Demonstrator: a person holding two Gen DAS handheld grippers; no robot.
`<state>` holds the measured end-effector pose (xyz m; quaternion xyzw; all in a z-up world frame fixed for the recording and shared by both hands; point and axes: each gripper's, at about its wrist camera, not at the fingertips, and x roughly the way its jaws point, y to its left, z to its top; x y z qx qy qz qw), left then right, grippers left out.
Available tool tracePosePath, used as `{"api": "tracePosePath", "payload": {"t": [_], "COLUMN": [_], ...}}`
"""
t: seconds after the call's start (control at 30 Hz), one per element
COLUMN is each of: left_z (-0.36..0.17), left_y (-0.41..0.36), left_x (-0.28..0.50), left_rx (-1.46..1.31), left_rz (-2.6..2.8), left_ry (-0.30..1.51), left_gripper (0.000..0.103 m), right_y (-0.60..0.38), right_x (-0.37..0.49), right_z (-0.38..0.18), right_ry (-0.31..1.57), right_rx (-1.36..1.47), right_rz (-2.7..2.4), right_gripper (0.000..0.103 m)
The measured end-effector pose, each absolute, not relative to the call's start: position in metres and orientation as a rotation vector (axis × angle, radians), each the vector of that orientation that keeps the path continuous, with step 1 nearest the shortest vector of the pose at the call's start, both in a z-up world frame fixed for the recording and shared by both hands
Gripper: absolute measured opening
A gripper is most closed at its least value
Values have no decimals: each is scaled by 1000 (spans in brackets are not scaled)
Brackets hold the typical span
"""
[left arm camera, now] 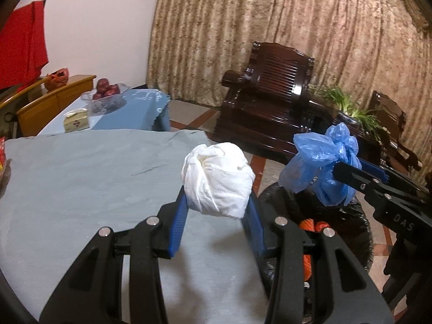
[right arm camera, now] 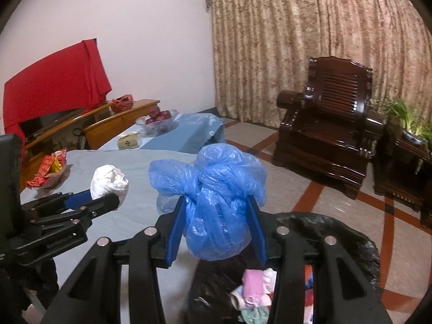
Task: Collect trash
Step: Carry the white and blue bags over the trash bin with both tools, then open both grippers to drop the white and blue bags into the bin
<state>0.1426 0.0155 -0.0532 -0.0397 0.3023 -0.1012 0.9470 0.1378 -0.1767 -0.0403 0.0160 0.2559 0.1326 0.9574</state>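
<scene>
My left gripper [left arm camera: 218,202] is shut on a crumpled white tissue ball [left arm camera: 217,179] and holds it above the right edge of the grey table [left arm camera: 81,183]. It also shows in the right wrist view [right arm camera: 108,182]. My right gripper [right arm camera: 217,210] is shut on a crumpled blue plastic bag [right arm camera: 216,205] and holds it over a black-lined trash bin [right arm camera: 324,232] beside the table. The blue bag shows in the left wrist view [left arm camera: 324,164], above the bin [left arm camera: 351,224]. Pink, white and orange trash [right arm camera: 256,289] lies inside the bin.
A bowl of red snack packets [right arm camera: 50,170] sits at the table's far left. Behind is a blue-clothed table [right arm camera: 189,132] with a glass fruit bowl [right arm camera: 159,118] and a tissue box [right arm camera: 129,141]. A dark wooden armchair [right arm camera: 329,135] and a potted plant [right arm camera: 410,124] stand on the tiled floor.
</scene>
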Motion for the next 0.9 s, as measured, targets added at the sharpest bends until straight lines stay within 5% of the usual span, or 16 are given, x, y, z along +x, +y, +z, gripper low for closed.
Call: {"api": "tracePosePath", "payload": {"t": [0.63,0.77,0.83,0.9], "left_z": [-112,-121,-121,-120], "left_y": [-113,-122,-121,-119], "left_x": [182,188,188,188], "left_rx": [8,-15,-21,-8], "left_rz": [-480,-544,-555,-550], "left_ry": [721,735,729,724], "left_gripper": [41,63,72,79], "right_y": [-291,-307,-313,-318], "right_x": [144,148,146,144], "right_z": [-95,-111,-114,-115], "right_ry": [638,677,683,682], "right_rx": [81,87,94,103], "right_rz": [19,-19,-32,-45], "right_gripper": [44,54,71,77]}}
